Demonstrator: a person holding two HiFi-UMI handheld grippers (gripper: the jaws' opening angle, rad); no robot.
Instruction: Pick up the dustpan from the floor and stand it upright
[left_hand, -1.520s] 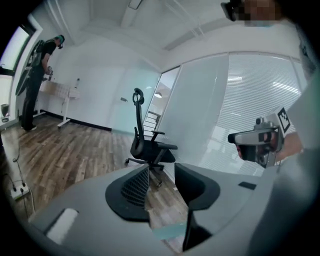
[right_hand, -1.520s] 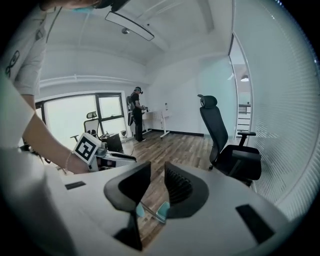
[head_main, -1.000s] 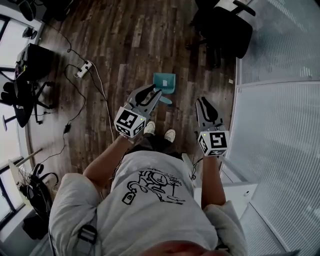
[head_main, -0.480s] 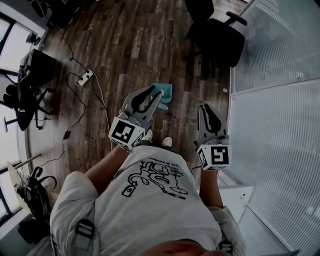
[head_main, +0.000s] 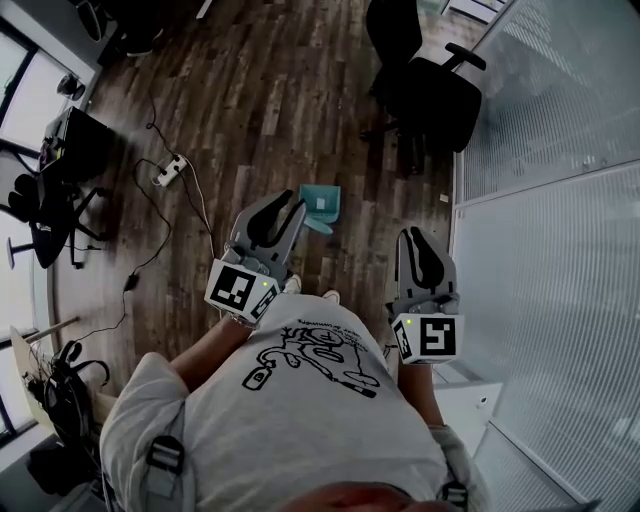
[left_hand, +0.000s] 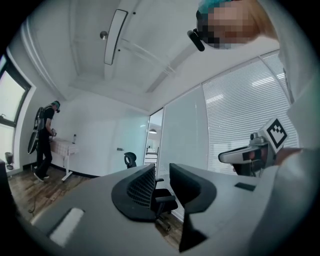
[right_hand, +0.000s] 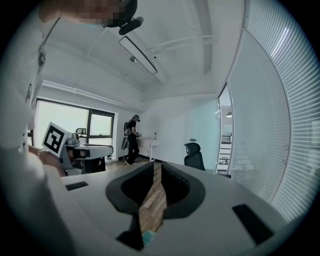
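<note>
In the head view, the teal dustpan (head_main: 322, 203) sat on the wood floor (head_main: 250, 90), just beyond the person's shoes (head_main: 330, 297). Neither gripper touched it, and from overhead it could not be told whether it stood or lay flat. The left gripper (head_main: 283, 207) was held just left of the dustpan in the frame, and the right gripper (head_main: 416, 238) well to its right. A black office chair (head_main: 437, 95) stood beyond the dustpan to the right, and a power strip (head_main: 167, 169) lay well off to its left.

In the left gripper view, the left gripper (left_hand: 161, 172) had its jaws apart and closing, with nothing between them.

In the right gripper view, the right gripper (right_hand: 156, 167) was clenched at the tips. Only a sliver of floor showed between the jaws, and it gripped nothing.
</note>
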